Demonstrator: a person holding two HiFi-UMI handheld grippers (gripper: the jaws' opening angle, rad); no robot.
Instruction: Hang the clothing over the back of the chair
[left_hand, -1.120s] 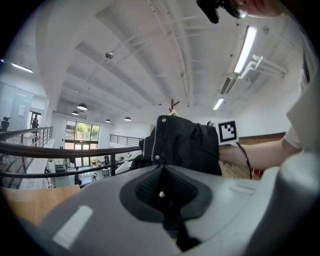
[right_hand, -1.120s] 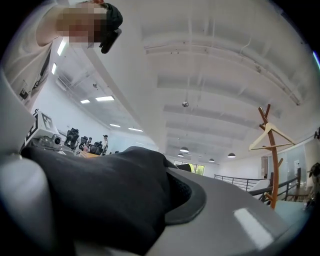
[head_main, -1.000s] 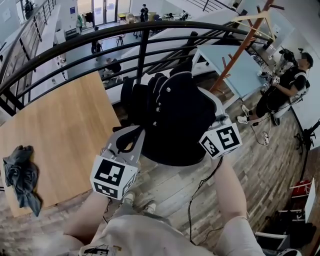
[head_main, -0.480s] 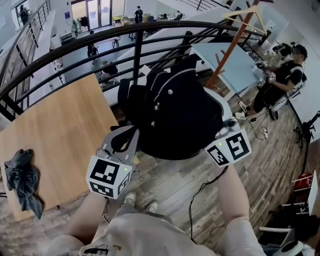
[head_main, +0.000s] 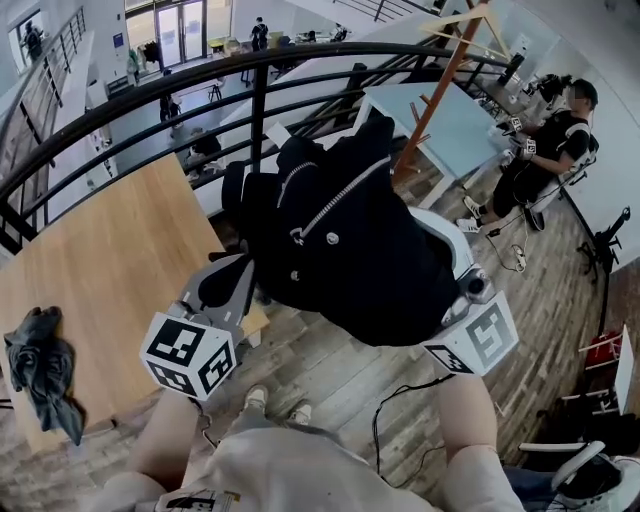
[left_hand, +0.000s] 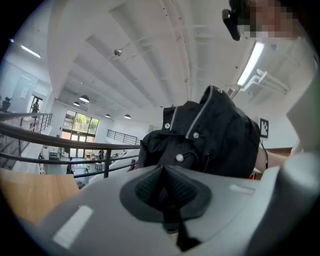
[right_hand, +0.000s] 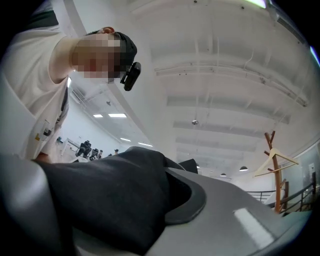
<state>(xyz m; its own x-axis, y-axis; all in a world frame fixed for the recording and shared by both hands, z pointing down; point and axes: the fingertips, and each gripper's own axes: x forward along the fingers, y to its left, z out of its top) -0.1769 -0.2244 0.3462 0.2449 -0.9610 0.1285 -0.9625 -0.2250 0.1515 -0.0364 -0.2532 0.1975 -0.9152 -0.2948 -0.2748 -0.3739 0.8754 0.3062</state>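
Note:
I hold a black jacket (head_main: 350, 240) with snaps and a zip up in the air between both grippers. My left gripper (head_main: 228, 285) is shut on a dark edge of it at the lower left. In the left gripper view the pads (left_hand: 150, 187) meet with a thin dark strip pinched between them, and the jacket (left_hand: 215, 135) bulks ahead. My right gripper (head_main: 462, 290) is shut on the jacket's lower right, and black cloth (right_hand: 110, 195) fills its jaws in the right gripper view. A white chair part (head_main: 452, 245) shows behind the jacket; the rest of the chair is hidden.
A wooden table (head_main: 110, 270) stands at the left with a crumpled grey cloth (head_main: 40, 365) on it. A black railing (head_main: 255, 100) curves behind the jacket. A wooden coat rack (head_main: 440, 80) and a seated person (head_main: 540, 140) are at the right. A cable (head_main: 390, 420) lies on the floor.
The jacket has come up and spread wider. My right gripper has risen and swung out to the right with its corner. The left gripper has drifted a little left.

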